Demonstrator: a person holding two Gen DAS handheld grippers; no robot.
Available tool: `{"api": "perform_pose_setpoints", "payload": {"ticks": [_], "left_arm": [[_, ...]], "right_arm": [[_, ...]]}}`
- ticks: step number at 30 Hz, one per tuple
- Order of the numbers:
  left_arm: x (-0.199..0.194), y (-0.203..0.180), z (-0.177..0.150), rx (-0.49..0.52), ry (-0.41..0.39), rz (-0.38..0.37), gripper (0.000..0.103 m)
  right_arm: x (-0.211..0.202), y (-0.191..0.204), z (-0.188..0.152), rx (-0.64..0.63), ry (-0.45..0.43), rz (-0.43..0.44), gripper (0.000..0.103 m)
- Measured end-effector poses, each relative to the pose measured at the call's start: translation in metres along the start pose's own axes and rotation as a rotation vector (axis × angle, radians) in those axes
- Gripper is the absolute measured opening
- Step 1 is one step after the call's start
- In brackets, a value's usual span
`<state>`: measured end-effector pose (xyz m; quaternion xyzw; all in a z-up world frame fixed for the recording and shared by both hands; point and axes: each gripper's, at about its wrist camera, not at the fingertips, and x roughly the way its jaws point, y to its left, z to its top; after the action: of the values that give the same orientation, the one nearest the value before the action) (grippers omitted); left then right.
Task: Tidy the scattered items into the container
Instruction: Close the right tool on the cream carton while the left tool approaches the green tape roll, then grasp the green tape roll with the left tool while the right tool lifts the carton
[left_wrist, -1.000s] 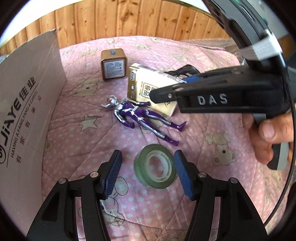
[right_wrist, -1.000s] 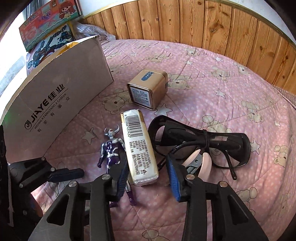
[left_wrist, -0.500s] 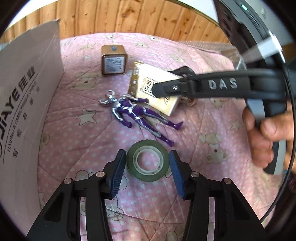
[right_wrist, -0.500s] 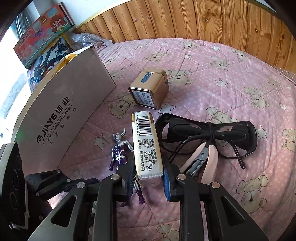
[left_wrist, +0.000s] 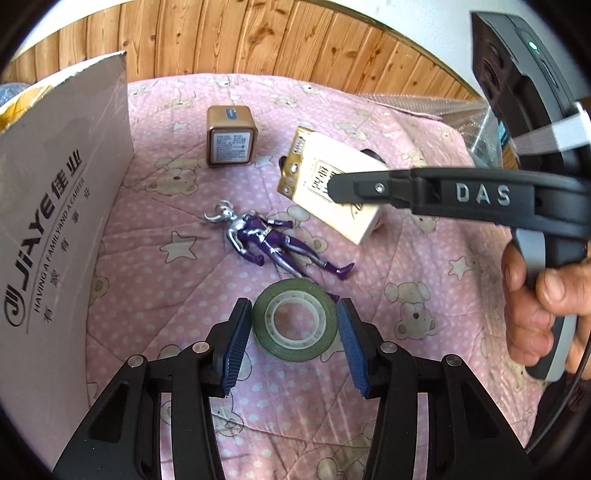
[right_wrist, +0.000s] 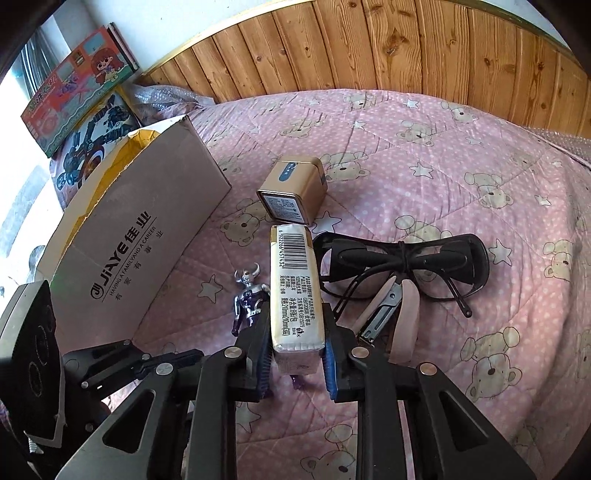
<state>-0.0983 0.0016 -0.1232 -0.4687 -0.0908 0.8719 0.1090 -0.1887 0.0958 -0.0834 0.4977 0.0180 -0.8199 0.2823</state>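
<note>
Two items are gripped, none boxed yet. The right gripper (right_wrist: 297, 352), jaws just closing, clamps the tissue pack (right_wrist: 295, 291); the left gripper (left_wrist: 295, 345) pinches the tape roll (left_wrist: 295, 319). Figure (left_wrist: 269, 242), gold tin (left_wrist: 231, 138), glasses (right_wrist: 402, 264) and clippers (right_wrist: 388, 314) lie beside the cardboard box (right_wrist: 140, 240).

The quilt (right_wrist: 424, 177) is soft pink cloth, stitched and matt, and behind it runs knotty varnished wood panelling (right_wrist: 406, 48). On the quilt the cardboard box (right_wrist: 122, 258) looks dull and papery, the tissue pack (right_wrist: 295, 284) has a slick plastic wrap, and the gold tin (right_wrist: 291, 192) shines like brushed metal. Near the tin, the toy figure (left_wrist: 266, 240) is glossy purple and silver plastic, the tape roll (left_wrist: 295, 325) smooth with a matt green face, and the safety glasses (right_wrist: 406, 262) shiny black plastic.
</note>
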Motion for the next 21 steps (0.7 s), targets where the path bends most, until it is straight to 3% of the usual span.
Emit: {"api": "perform_pose_setpoints", "payload": {"ticks": [11,21], "left_arm": [[-0.035,0.004,0.014,-0.030,-0.086,-0.015,0.049],[-0.054,0.007,0.021,-0.057,-0.105,-0.048,0.049]], "right_arm": [[-0.030,0.005,-0.019,0.056,-0.029,-0.003,0.024],[-0.050,0.024,-0.035,0.074,-0.075,-0.022,0.024]]}}
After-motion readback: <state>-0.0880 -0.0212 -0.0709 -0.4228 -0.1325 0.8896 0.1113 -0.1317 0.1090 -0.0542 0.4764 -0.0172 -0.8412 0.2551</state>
